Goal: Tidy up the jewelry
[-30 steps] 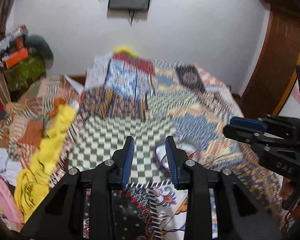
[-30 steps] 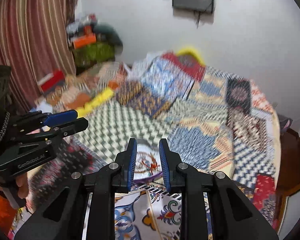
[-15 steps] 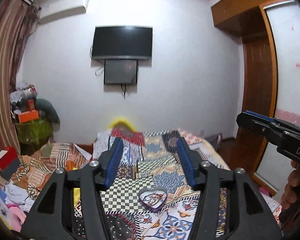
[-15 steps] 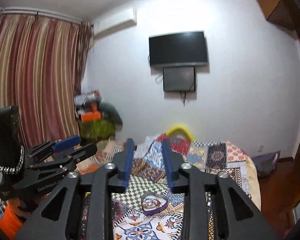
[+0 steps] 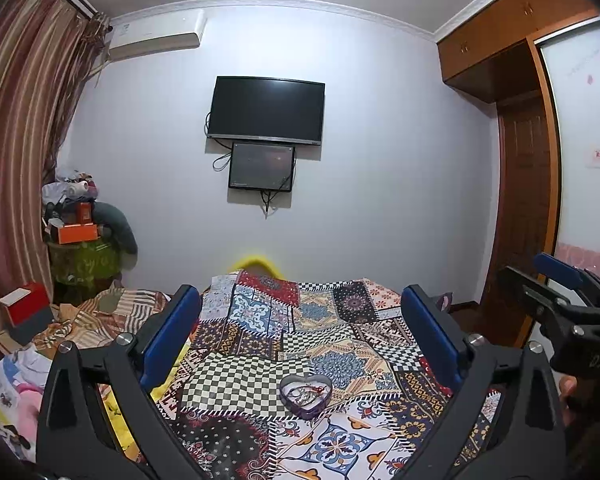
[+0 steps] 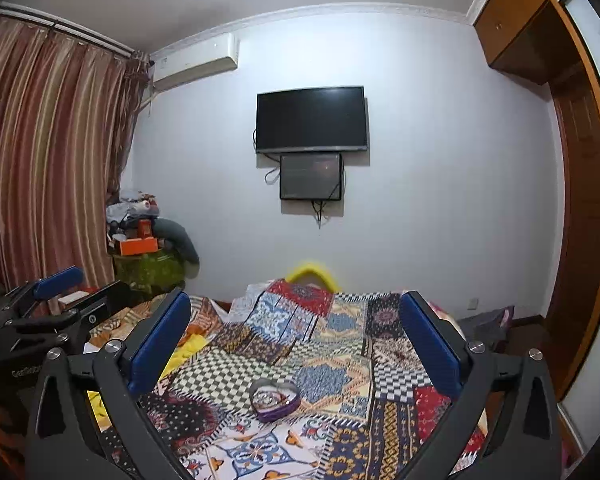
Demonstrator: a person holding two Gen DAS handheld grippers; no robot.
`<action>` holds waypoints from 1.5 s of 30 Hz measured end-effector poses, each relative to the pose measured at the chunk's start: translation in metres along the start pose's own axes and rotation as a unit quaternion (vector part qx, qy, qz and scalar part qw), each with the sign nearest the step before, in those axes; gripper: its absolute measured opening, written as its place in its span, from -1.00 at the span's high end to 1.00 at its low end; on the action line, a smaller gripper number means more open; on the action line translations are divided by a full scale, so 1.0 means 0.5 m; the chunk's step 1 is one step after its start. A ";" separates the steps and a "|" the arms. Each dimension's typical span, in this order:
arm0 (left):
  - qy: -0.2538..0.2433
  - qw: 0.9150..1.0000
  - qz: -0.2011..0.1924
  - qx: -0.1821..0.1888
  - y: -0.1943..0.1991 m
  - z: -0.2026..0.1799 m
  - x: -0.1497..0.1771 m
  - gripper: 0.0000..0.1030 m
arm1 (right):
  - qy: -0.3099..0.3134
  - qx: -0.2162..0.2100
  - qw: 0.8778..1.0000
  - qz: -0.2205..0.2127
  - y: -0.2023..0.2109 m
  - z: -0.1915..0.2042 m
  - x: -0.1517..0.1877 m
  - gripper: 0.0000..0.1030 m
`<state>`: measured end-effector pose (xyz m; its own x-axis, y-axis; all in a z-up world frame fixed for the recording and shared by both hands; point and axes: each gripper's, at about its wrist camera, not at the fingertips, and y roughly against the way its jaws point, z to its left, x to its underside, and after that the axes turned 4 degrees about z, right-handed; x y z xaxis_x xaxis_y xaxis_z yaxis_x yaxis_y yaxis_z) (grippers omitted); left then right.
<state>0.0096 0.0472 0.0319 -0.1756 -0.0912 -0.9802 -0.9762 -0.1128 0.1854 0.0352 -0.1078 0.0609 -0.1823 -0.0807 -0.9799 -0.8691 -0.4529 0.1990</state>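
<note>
From my left wrist view, the left gripper (image 5: pixel 300 328) is held up above the bed with its blue-padded fingers (image 5: pixel 168 334) spread wide apart and nothing between them. Down between them, well below and ahead, I see the heart-shaped dish (image 5: pixel 306 396) resting on the patchwork bedspread (image 5: pixel 340 360), at the near edge of a checkered patch. Inside it lies some jewelry (image 5: pixel 306 392), thin chains with a red bit as far as I can make out; it is too small to name the pieces. At the right edge of this view the right gripper (image 5: pixel 556 292) pokes in from the side, and from this angle I cannot judge its opening. On the wall ahead hangs a dark television (image 5: pixel 265 110) with a smaller screen (image 5: pixel 261 166) just under it.

From my right wrist view, the right gripper (image 6: pixel 296 326) also has its fingers wide apart and empty, hanging over the same bedspread (image 6: pixel 324 376). The heart-shaped dish (image 6: pixel 275 400) sits low between the fingers, with its purple wall showing and the jewelry (image 6: pixel 274 398) inside. The left gripper (image 6: pixel 72 296) shows at the left edge, beside the striped curtain (image 6: pixel 48 160).
</note>
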 end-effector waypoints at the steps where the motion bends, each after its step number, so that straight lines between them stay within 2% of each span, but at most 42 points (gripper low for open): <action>1: 0.000 1.000 0.001 0.001 0.005 -0.001 0.003 -0.96 | 0.000 0.001 1.000 0.002 0.001 -0.002 0.002 -1.00; 13: 0.005 1.000 0.014 0.004 0.001 0.005 0.011 -0.96 | -0.002 -0.006 1.000 0.006 0.029 -0.010 0.017 -1.00; 45: 0.000 1.000 0.025 0.007 -0.014 0.000 0.020 -0.97 | -0.014 -0.018 0.999 0.031 0.019 -0.021 0.015 -1.00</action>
<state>0.0148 0.0472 0.0208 -0.2249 -0.0961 -0.9696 -0.9678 -0.0935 0.2337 0.0304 -0.1221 0.0554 -0.2490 -0.0843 -0.9648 -0.8384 -0.4799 0.2583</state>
